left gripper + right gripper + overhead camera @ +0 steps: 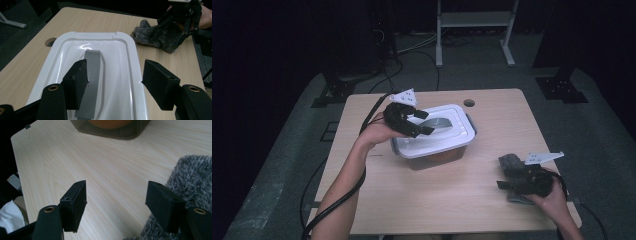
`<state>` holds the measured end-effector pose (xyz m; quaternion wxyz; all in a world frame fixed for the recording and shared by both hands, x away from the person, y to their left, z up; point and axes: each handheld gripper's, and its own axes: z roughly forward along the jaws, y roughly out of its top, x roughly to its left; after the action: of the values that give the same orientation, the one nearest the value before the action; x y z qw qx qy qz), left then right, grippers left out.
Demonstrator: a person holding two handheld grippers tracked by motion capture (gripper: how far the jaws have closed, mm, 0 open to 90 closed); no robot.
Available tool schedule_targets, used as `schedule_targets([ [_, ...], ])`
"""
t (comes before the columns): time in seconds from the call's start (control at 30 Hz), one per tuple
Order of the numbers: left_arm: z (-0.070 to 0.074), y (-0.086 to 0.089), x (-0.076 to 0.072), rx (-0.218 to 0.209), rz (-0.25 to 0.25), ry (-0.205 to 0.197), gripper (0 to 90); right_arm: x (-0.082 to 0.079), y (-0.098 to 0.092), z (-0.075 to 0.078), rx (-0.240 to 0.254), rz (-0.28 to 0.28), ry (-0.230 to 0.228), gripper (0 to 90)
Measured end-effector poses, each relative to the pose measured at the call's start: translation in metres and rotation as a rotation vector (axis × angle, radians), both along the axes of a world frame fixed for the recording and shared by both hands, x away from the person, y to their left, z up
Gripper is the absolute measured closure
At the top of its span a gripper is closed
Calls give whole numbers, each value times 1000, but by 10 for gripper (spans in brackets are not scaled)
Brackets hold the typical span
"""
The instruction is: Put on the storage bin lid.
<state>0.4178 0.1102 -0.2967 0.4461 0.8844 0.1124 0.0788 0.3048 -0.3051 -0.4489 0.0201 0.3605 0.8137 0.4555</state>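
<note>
Fingers (77,82) of the left gripper (418,121) stood apart over the white lid (117,72) of the food container (434,131), pressing on nothing; one finger hung above the lid's grey centre handle (91,75). That container sat mid-table (447,195), lid seated on its tinted base. The right gripper (512,184) hovered with its own fingers (75,205) spread and empty, just beside a grey fuzzy cloth (190,177) near the table's right edge.

If the step was seating or letting go of the lid, it would have gone best by lifting straight off without catching the handle, and checking that the rim sat flush all round. The cloth could wait.
</note>
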Motion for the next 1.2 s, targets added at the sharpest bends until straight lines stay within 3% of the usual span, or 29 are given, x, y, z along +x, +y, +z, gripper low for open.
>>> schedule_targets([
  [0.47,-4,18,-16,-30,23,15,333,0,-1,-1,-4,-8,8,315],
  [1.2,-17,38,-42,-32,21,22,290,0,-2,-1,-8,-12,6,314],
])
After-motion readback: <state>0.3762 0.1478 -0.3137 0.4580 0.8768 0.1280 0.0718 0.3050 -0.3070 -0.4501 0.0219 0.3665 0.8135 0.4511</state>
